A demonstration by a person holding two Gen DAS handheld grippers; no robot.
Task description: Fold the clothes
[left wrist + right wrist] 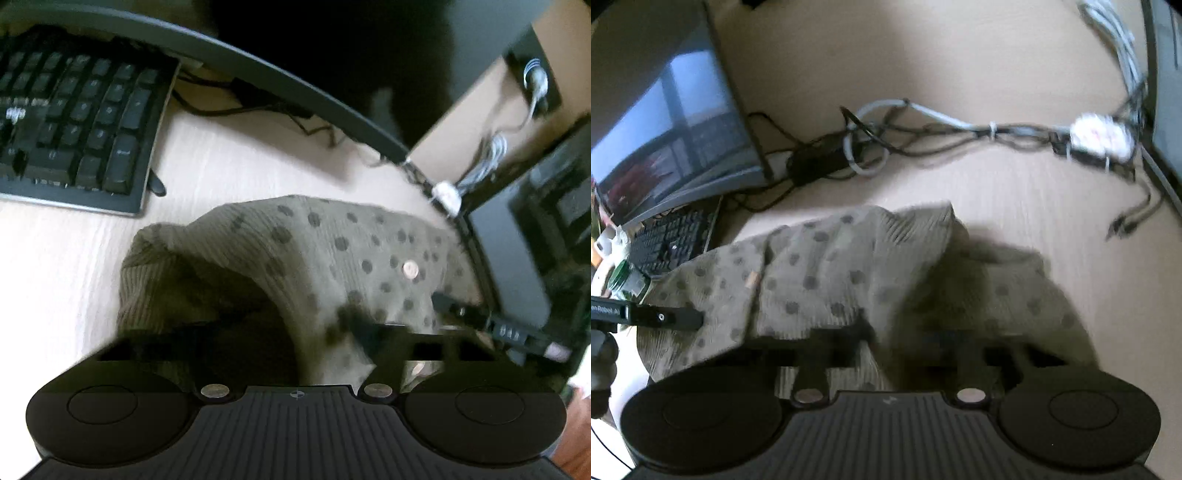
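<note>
Gripper bodies of ribbed black plastic fill the bottom of both wrist views, each pressed low against an olive-green garment (332,251) on a pale wood-grain desk (66,266). From the left wrist, a black keyboard (70,122) with dark square keys sits at the far left, well apart from the cloth. Next comes the garment's ribbed, unspotted band, bunched into a rounded hump just ahead of the left gripper (295,332); further right the knit turns dotted with dark round spots and carries a small pinkish button (410,268). Its fabric drapes over and between the left gripper's black fingers, so the cloth looks pinched there, though blur and shadow hide how far the jaws stand apart. The right gripper's dark finger (458,306) touches the cloth at that view's right.

From the right wrist, a curved monitor (676,122) stands at left, tangled black and grey cables (871,147) behind the garment. The cloth lies crumpled with its long axis running left to right across the desk, one ribbed corner peaked upward near centre. It lies directly ahead of and over the right gripper (886,347), folds covering the fingers; whether those jaws are clamped cannot be told.
</note>
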